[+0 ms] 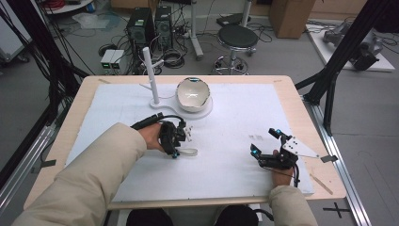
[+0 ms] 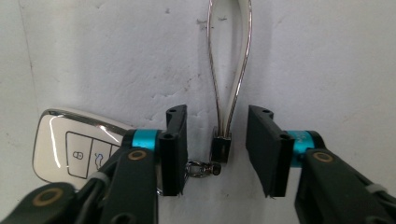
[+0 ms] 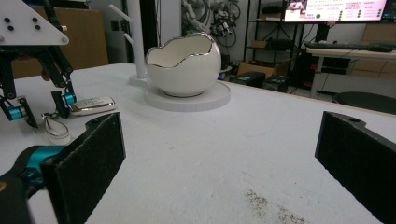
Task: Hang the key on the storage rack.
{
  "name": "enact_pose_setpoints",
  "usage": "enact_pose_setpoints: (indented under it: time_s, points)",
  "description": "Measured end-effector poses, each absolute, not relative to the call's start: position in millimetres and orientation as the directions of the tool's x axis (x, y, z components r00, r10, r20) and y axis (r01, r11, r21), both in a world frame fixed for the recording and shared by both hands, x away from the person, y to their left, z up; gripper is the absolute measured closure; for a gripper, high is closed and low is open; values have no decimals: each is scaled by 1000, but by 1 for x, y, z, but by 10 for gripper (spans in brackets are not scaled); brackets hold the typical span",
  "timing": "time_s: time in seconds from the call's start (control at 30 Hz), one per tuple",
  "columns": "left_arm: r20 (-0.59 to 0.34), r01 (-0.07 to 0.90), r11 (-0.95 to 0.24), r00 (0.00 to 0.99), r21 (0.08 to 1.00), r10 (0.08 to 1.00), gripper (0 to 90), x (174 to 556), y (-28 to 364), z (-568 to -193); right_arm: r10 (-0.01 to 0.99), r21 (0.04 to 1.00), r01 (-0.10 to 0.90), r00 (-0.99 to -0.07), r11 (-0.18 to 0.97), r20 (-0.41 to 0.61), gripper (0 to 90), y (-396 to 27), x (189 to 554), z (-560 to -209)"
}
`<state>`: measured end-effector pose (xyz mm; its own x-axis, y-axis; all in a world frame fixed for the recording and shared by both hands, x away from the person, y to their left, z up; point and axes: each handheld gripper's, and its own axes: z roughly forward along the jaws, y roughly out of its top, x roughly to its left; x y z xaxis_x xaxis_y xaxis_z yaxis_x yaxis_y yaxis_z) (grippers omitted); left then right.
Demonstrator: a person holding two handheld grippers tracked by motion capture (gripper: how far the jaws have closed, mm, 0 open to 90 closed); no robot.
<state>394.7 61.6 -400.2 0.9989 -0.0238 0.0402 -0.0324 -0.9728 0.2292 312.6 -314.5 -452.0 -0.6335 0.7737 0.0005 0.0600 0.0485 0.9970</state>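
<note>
A white car key fob [image 2: 70, 149] with a silver rim lies on the white mat, with a glossy strap loop [image 2: 229, 56] joined to it by a small ring and clasp [image 2: 221, 147]. My left gripper [image 2: 218, 116] stands open over the mat, its jaws on either side of the clasp and apart from it. In the high view the left gripper [image 1: 180, 141] is left of centre, with the strap [image 1: 189, 151] beside it. My right gripper [image 1: 264, 141] rests open at the front right, its jaws [image 3: 222, 126] wide apart with nothing between them. From there the fob [image 3: 93, 105] shows under the left gripper [image 3: 42, 112].
A white egg-shaped bowl [image 1: 193, 94] with a silver rim sits on a round white base [image 1: 203, 113] at the back centre. A white post with pegs [image 1: 149, 70] rises beside it. The white mat [image 1: 235, 165] covers most of the wooden table [image 1: 301, 113].
</note>
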Motion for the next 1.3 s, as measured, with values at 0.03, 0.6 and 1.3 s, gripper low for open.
enact_pose_setpoints:
  time_s: [0.03,0.6,1.3]
  points:
    - [45,-35,-973,999,228,-25,602,395,62,-400,774,997,60,-634,48,1,8,-314,313,-452]
    - [47,-20,-985,999,170,-12,816,394,57,-402,774,997,63,-634,45,5,8,-315,313,-452]
    - [91,276,-741,906,613,413,818,400,118,-347,775,997,63,-632,47,4,8,-314,313,-452]
